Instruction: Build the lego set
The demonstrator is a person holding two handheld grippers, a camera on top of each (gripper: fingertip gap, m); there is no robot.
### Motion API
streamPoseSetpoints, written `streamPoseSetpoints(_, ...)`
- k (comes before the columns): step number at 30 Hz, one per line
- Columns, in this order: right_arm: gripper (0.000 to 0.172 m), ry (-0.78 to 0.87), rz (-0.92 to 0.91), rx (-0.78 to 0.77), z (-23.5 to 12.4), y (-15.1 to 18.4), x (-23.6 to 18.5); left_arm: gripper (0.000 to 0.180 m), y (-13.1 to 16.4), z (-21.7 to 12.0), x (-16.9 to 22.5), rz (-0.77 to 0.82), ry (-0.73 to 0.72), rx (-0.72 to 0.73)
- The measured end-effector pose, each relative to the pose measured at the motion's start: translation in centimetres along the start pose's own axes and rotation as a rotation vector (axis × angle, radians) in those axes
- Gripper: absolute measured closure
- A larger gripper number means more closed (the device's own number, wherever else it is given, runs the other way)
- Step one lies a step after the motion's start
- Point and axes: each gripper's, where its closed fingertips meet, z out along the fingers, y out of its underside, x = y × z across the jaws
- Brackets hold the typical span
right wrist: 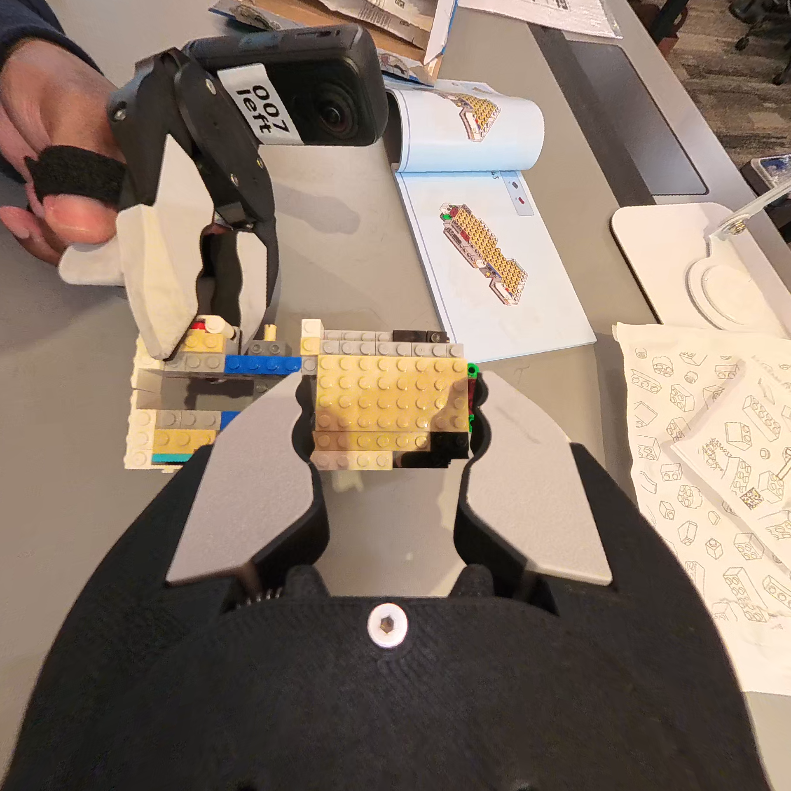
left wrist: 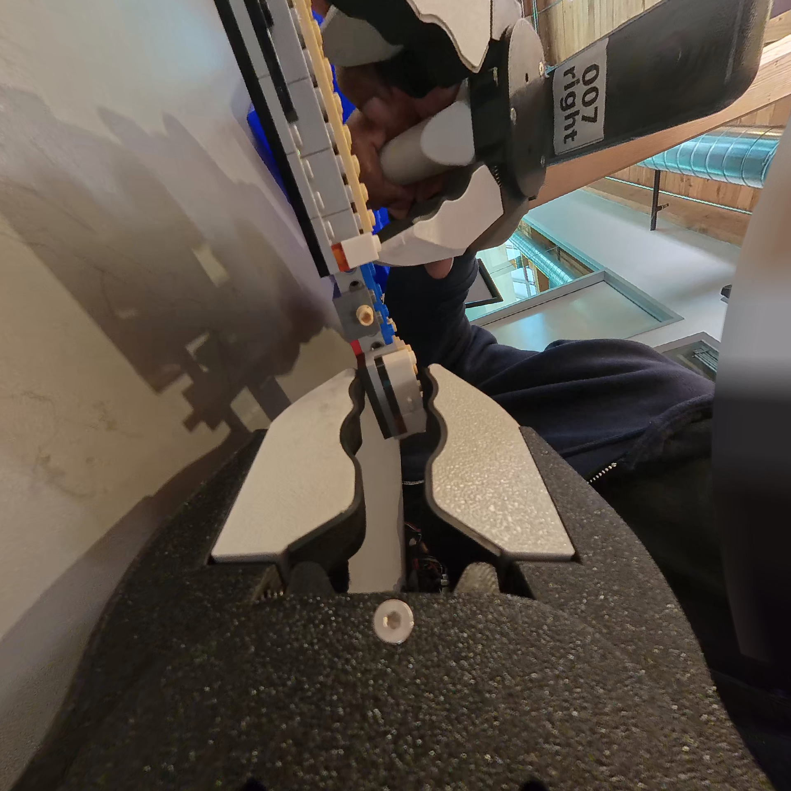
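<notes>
A long brick build [right wrist: 385, 394] of tan, grey, blue, white and black bricks lies flat on the grey table [right wrist: 342, 214]. My right gripper [right wrist: 391, 406] straddles its tan plate section, and its pads press on the section's left edge and on the green and red end. My left gripper [left wrist: 391, 385] is shut on the build's other end, a stack of grey, black and white pieces [left wrist: 398, 402]. The right wrist view shows the left gripper [right wrist: 205, 338] coming down on that end. The left wrist view shows the build [left wrist: 316, 171] edge-on, with a right gripper finger [left wrist: 441, 222] at a white brick.
An open instruction booklet [right wrist: 483, 257] lies behind the build. A printed paper bag [right wrist: 706, 471] lies at the right, with a white tray [right wrist: 667, 257] beyond it. Loose papers [right wrist: 342, 13] lie at the back. A person's hand [right wrist: 51, 150] holds the left gripper.
</notes>
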Motion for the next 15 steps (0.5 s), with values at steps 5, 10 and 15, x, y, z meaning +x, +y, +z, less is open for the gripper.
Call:
streamPoseSetpoints(5, 0.1, 0.019, 0.029, 0.029, -0.4, -0.2, 0.0, 0.155, -0.2, -0.1, 0.1, -0.007, 0.012, 0.012)
streamPoseSetpoints(10, 0.101, 0.079, 0.106, 0.062, -1.3, 0.0, 0.7, 0.155, -0.5, -0.3, 0.2, -0.009, 0.028, 0.028)
streamPoseSetpoints(15, 0.105, 0.08, 0.4, 0.16, -2.4, 0.8, 2.0, 0.155, -1.2, -0.7, 0.4, -0.016, 0.05, 0.059)
